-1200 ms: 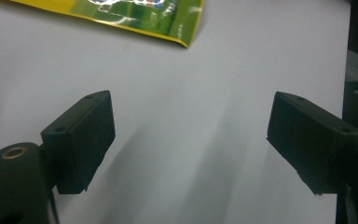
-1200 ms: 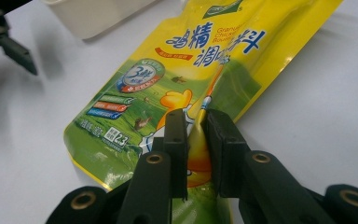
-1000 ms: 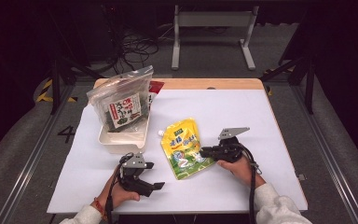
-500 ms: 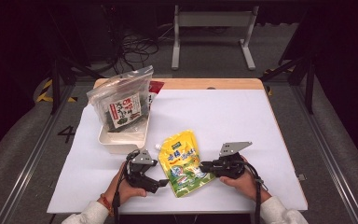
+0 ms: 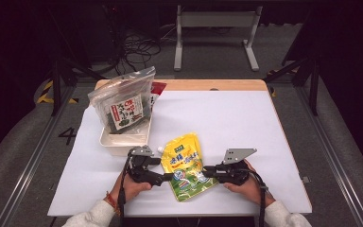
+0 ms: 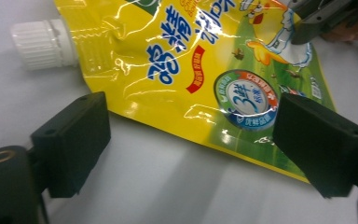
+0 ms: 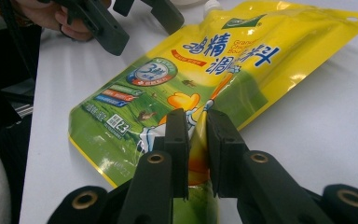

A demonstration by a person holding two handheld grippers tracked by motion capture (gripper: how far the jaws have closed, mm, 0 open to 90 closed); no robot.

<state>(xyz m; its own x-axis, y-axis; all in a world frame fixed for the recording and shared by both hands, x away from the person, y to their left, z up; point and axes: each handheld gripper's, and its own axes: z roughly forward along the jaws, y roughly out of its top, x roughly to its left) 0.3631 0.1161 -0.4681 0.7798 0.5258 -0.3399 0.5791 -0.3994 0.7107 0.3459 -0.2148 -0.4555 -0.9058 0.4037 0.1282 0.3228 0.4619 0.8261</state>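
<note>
The yellow-and-green spout pouch (image 5: pixel 186 165) lies flat on the white desk (image 5: pixel 227 118) at lower centre of the high view, cap (image 6: pixel 39 44) toward the white tub (image 5: pixel 120 139). The right claw (image 7: pixel 196 140) is clenched on a pinched ridge of the pouch's side; the left claw (image 6: pixel 186 140) is released, jaws wide, 1 over the pouch's edge, gripping nothing. Judging by this, the grasp is half done: the left still has to close, and lifting, likely into the tub, remains. Readable print: large Chinese characters, a "3" badge, partial "Granul… Chicken". A seaweed bag (image 5: pixel 123 106) stands in the tub, its label illegible.
</note>
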